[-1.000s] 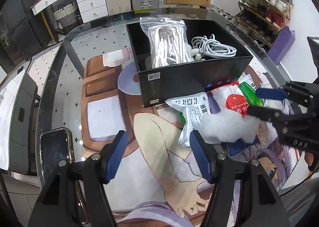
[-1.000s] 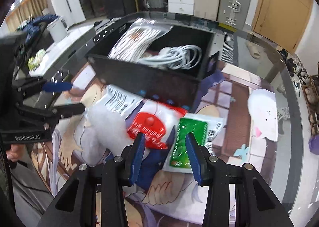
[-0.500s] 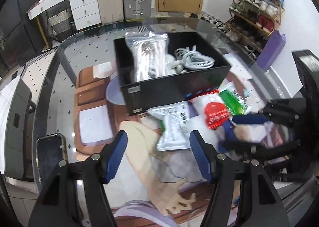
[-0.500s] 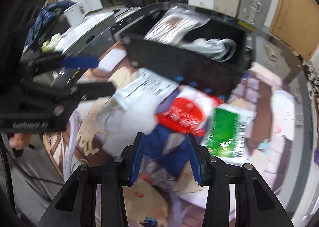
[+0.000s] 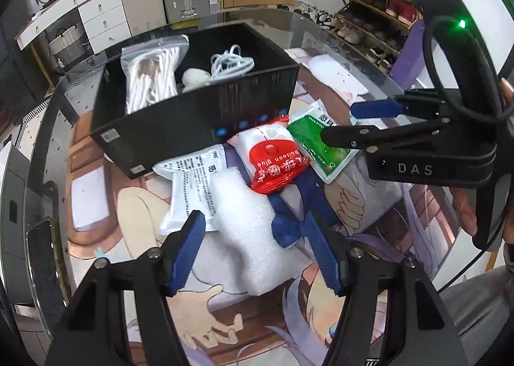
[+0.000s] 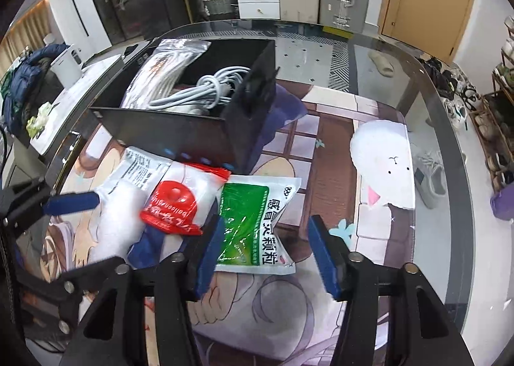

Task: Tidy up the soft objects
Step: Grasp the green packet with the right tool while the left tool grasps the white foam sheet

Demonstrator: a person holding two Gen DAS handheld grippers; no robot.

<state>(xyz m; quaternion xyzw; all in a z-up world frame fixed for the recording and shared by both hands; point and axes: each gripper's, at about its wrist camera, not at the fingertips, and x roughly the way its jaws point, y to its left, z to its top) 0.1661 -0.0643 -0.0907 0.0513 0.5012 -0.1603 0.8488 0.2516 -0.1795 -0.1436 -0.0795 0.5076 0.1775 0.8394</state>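
Lower right gripper (image 6: 266, 250), jaws just opened and empty, squarely over green packet (image 6: 253, 224), clamp mid-body, then lift clear into black box (image 6: 180, 131); left gripper (image 5: 257, 250) apart, empty.

One black box (image 5: 180, 128) on desk (image 6: 379, 54). Inside: one clear bag of white cords (image 5: 151, 83), one loose cable coil (image 5: 231, 64). Outside: three sachets – white (image 5: 189, 186), red-labelled (image 5: 273, 157), green (image 6: 253, 221). One white foam piece (image 5: 250, 231). Two tools: left tool (image 5: 257, 253), right tool (image 6: 270, 253).
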